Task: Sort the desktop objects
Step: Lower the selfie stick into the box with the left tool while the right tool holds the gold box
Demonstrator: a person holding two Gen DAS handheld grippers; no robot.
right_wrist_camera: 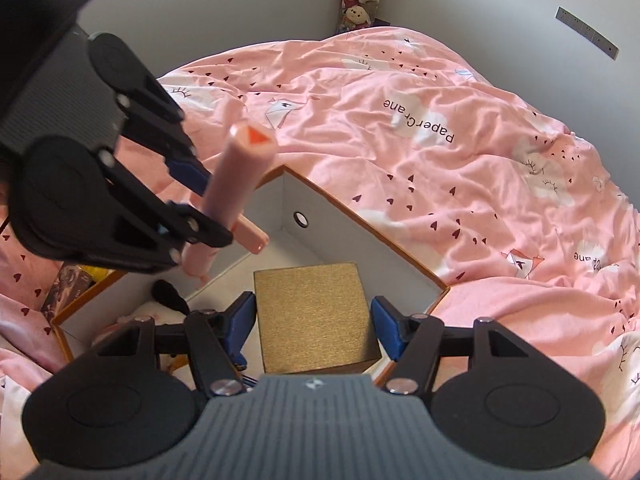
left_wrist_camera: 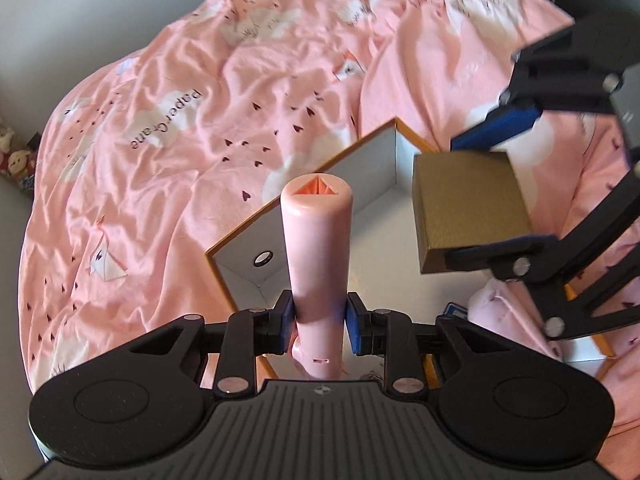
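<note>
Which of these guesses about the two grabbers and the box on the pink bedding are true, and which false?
1. The left gripper is shut on a pale pink plastic cylinder with a triangular hole in its end. True.
2. The right gripper holds a blue glass ball. False: it holds a gold textured cardboard box.
3. Both held things hang over the open white storage box with an orange rim. True.
4. The storage box stands on a bare wooden desk. False: it lies on a pink quilt printed with paper cranes.
5. The gold box already sits on the floor of the storage box. False: it is held above it.
</note>
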